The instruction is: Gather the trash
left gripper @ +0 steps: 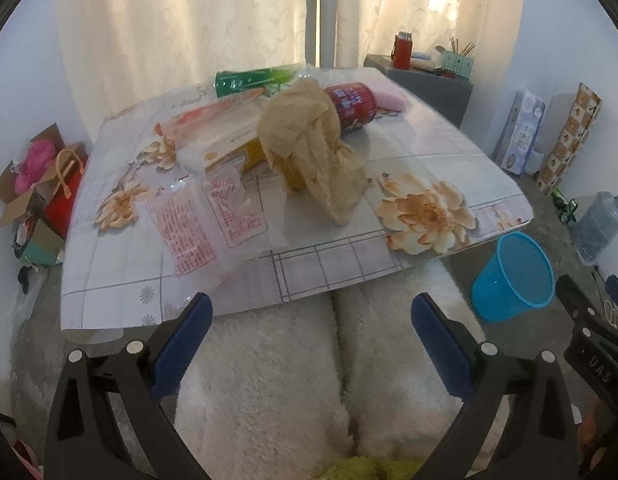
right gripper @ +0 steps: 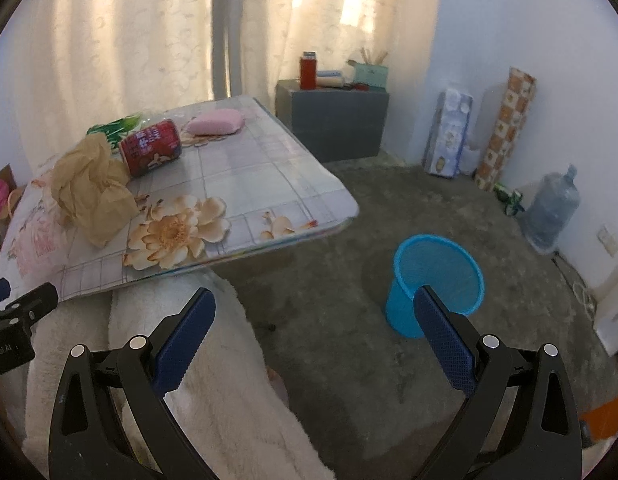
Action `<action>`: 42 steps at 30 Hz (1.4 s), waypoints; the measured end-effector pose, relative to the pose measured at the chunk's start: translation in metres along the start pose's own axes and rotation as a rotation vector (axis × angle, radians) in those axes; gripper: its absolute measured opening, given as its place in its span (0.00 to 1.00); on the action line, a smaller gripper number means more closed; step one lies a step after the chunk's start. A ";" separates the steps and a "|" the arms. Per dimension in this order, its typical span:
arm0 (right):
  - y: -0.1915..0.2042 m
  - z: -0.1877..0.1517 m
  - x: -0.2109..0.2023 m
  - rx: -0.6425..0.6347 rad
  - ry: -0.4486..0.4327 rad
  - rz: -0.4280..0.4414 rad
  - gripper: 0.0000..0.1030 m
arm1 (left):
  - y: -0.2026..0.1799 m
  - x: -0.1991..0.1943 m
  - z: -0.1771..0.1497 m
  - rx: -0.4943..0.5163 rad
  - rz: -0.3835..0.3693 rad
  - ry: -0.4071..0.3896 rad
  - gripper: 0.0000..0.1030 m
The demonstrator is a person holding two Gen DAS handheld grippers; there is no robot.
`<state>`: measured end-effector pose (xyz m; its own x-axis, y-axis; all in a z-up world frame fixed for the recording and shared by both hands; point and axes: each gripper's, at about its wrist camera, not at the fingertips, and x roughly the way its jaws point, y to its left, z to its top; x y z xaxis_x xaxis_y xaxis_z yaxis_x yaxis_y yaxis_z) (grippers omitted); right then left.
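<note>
Right wrist view: red can point(right gripper: 151, 147) lies sideways, lengthwise across table point(right gripper: 269, 176).

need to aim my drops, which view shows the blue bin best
The right wrist view. The blue bin stands on the floor near mid-frame with its whole rim and mesh inside in sight; only the right tool's finger overlaps its base. The left wrist view shows the bin too, whole but off toward the right edge, beside the table's corner.
</note>
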<state>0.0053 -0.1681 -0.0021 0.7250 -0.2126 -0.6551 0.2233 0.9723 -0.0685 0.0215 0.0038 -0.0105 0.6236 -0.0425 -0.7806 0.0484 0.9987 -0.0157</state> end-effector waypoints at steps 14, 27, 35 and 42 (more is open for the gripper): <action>0.037 0.043 0.030 -0.135 -0.142 0.203 0.92 | 0.047 -0.009 0.040 -0.045 -0.246 -0.121 0.95; 0.069 0.087 0.043 -0.232 -0.166 0.565 0.92 | 0.079 -0.003 0.046 -0.048 -0.191 -0.189 0.94; 0.073 0.097 0.057 -0.145 -0.059 0.527 0.92 | 0.028 0.008 0.077 0.368 -0.147 -0.273 0.94; 0.041 0.092 0.098 0.010 0.116 0.383 0.92 | -0.020 0.034 0.081 0.777 -0.002 -0.299 0.94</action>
<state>0.1455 -0.1581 0.0001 0.6790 0.1775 -0.7124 -0.0417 0.9781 0.2040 0.1045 -0.0195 0.0139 0.7986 -0.1591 -0.5805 0.5062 0.6993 0.5047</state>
